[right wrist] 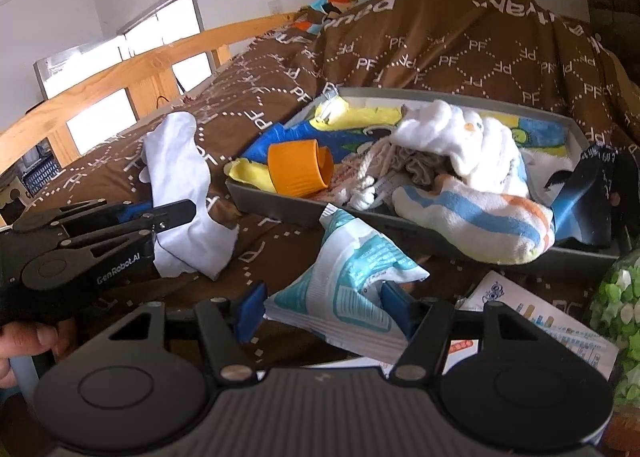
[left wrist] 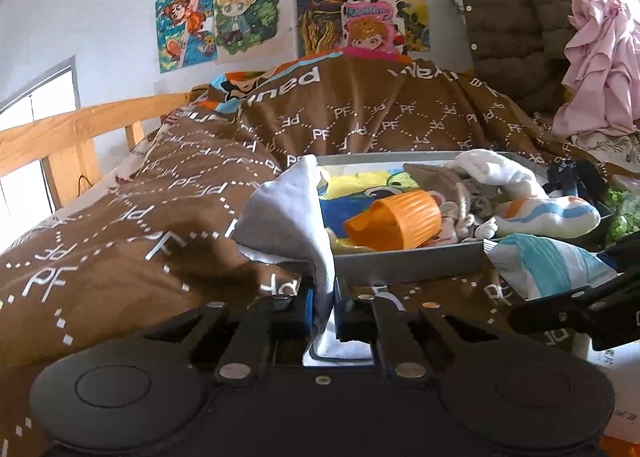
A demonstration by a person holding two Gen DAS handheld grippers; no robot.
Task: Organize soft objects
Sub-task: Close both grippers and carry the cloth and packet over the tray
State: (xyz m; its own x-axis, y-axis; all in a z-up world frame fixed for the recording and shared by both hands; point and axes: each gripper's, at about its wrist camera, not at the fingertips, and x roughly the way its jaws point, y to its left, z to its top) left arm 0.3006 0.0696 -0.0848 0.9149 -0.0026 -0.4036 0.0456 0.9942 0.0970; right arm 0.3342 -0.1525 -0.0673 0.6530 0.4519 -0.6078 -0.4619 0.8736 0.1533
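My left claw (left wrist: pixel 323 309) is pinched tight on a white cloth (left wrist: pixel 288 213), the blue pads squeezed against a fold of it with no gap showing. The cloth rises from the pads and stands up in front of me, its far end leaning against the near left corner of the grey tray (left wrist: pixel 408 261). From my right side, that same claw (right wrist: pixel 176 217) shows as black fingers with the white cloth (right wrist: pixel 176 177) hanging through them over the brown bedspread (right wrist: pixel 460 57), and a thumb and fingertips (right wrist: pixel 24 341) of a hand show at the left edge below it.

My right claw (right wrist: pixel 324 309) stands partly open around a white and teal packet (right wrist: pixel 352 277), which lies on the bedspread just outside the tray's near edge. The right blue pad touches the packet's side; I cannot tell whether the left pad presses it too.

Beyond, the tray (right wrist: pixel 304 213) sits on the bedspread. Near its front left corner an orange cup (right wrist: pixel 298 169) lies on its side. A striped white, blue and orange sock (right wrist: pixel 480 217) droops over the near rim towards the right, with white cord (right wrist: pixel 368 181) and a white fluffy cloth (right wrist: pixel 452 137) heaped behind it.

Farther off, a wooden bed rail (right wrist: pixel 132 73) runs along the left edge of the bed, and cartoon pictures (left wrist: pixel 240 13) hang on the wall.
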